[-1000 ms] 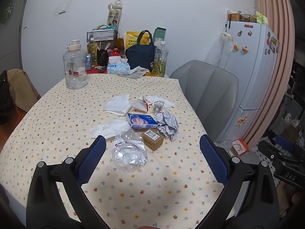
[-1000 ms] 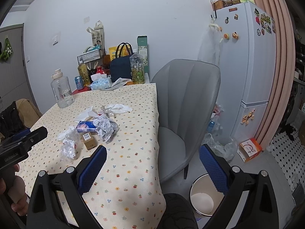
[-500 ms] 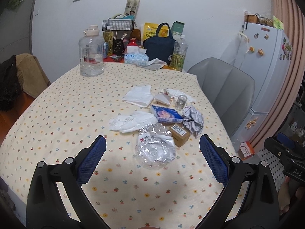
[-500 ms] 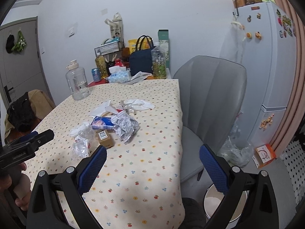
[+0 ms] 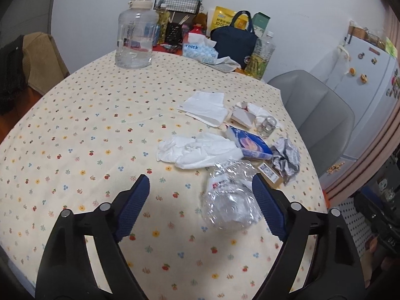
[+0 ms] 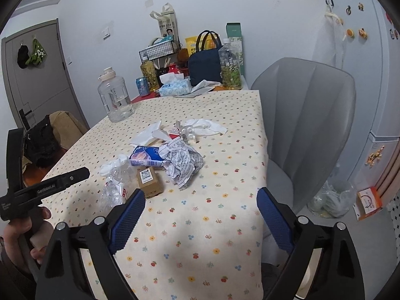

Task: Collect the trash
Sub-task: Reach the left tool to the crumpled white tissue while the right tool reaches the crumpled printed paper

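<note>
On the flower-dotted cream tablecloth the trash lies heaped: a crumpled clear plastic bag, white tissues, a blue snack packet, a small brown cardboard box and a balled printed paper. The left gripper hovers with jaws apart and closing, the bag partly between them but untouched. The right gripper hangs over bare cloth, jaws wide, closing on nothing.
</note>
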`<state>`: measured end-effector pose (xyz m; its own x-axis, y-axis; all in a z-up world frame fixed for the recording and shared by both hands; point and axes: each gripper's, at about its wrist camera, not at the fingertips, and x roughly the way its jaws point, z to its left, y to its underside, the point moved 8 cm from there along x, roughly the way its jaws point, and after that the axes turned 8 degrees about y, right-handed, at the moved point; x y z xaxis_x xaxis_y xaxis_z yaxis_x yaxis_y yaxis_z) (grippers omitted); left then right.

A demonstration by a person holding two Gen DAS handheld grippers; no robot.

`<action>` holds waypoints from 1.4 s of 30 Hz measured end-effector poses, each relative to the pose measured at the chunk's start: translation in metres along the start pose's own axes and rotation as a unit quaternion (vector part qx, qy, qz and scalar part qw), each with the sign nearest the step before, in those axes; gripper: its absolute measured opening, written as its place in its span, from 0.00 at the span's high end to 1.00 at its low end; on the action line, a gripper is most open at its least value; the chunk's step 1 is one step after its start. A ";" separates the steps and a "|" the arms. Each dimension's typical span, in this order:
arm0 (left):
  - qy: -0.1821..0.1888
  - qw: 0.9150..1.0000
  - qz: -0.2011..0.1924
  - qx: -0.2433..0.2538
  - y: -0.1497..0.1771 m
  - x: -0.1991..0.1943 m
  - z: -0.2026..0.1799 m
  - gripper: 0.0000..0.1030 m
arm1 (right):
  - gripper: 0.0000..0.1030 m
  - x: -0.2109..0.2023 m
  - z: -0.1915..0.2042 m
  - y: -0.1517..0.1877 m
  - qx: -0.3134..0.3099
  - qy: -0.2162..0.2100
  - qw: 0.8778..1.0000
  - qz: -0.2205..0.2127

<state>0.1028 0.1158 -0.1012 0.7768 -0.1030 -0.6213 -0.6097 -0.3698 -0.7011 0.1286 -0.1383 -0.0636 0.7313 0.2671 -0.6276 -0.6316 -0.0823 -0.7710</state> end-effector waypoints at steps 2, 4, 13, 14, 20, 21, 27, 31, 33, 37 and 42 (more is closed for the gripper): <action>0.004 1.000 0.004 -0.018 -0.005 0.008 0.007 0.24 | 0.16 0.008 0.002 -0.002 0.006 -0.011 1.000 0.006; -0.002 1.000 0.004 -0.031 -0.011 0.017 0.014 0.24 | 0.16 0.016 0.005 -0.005 0.008 -0.019 1.000 0.009; -0.042 0.997 0.028 -0.056 -0.022 0.054 0.047 0.33 | 0.22 0.054 0.019 -0.013 -0.004 -0.031 0.999 0.034; -0.046 0.997 0.034 -0.059 -0.021 0.058 0.051 0.34 | 0.23 0.058 0.019 -0.014 -0.004 -0.028 0.999 0.038; -0.050 0.996 0.050 -0.062 -0.020 0.073 0.058 0.48 | 0.30 0.085 0.027 -0.015 -0.012 -0.026 0.998 0.064; -0.056 0.996 0.052 -0.052 -0.020 0.075 0.058 0.54 | 0.31 0.088 0.028 -0.015 -0.012 -0.027 0.997 0.068; -0.068 0.995 0.062 -0.041 -0.020 0.078 0.062 0.94 | 0.35 0.109 0.039 -0.016 -0.018 -0.027 0.996 0.086; -0.056 0.996 0.050 -0.054 -0.022 0.067 0.064 0.97 | 0.41 0.121 0.043 -0.017 -0.023 -0.013 0.995 0.093; -0.050 0.997 0.037 -0.053 -0.026 0.057 0.063 0.97 | 0.51 0.127 0.044 -0.016 -0.021 -0.011 0.994 0.103; -0.033 0.997 0.015 -0.061 -0.036 0.035 0.061 0.97 | 0.80 0.125 0.044 -0.016 -0.027 -0.008 0.994 0.104; -0.015 0.998 -0.014 -0.059 -0.047 0.008 0.051 0.97 | 0.89 0.100 0.043 -0.022 -0.027 -0.013 0.997 0.077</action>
<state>0.1295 0.1797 -0.0910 0.7876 -0.0647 -0.6127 -0.5633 -0.4785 -0.6736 0.2044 -0.0682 -0.1041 0.6186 0.2729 -0.7368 -0.7211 -0.1752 -0.6703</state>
